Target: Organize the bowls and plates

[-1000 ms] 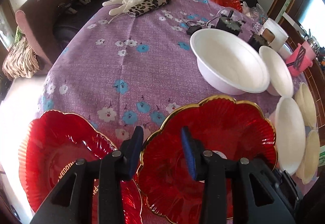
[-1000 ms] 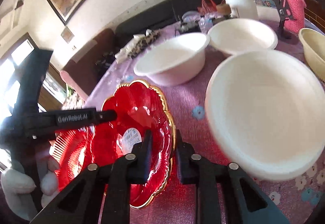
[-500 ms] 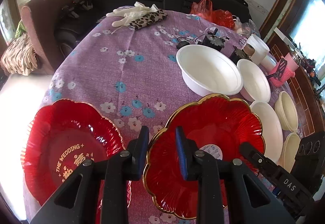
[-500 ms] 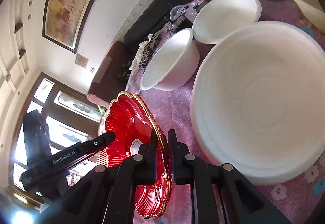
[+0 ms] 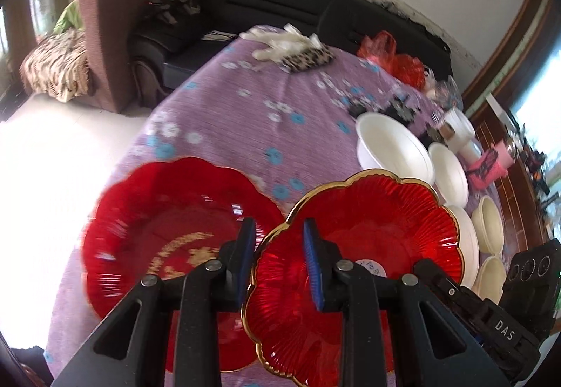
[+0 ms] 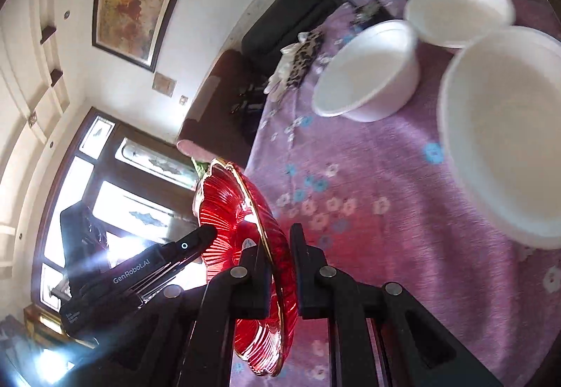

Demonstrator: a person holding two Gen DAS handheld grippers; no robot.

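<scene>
A red scalloped plate with a gold rim point(image 5: 385, 229) is held off the purple floral tablecloth point(image 5: 263, 113) by both grippers. My left gripper point(image 5: 278, 246) is shut on its near rim, one finger inside and one outside. My right gripper point(image 6: 280, 246) is shut on the opposite rim, and in the right wrist view the plate point(image 6: 228, 201) stands tilted on edge. A second red plate with gold lettering point(image 5: 168, 211) lies on the cloth to the left. A deep white bowl point(image 5: 392, 148) and a smaller white bowl point(image 5: 448, 173) sit beyond.
Cream bowls point(image 5: 487, 222) line the table's right edge. A wide white bowl point(image 6: 508, 127) sits close to my right gripper. White gloves and a leopard-print pouch point(image 5: 301, 52), a red bag point(image 5: 392, 61) and a pink holder point(image 5: 491, 166) lie at the far side. A sofa point(image 5: 280, 12) stands behind.
My left jaws narrowed onto the plate's rim. Both grippers rose with the plate, which tipped up on edge in the right wrist view. The lettered plate stayed on the cloth.
</scene>
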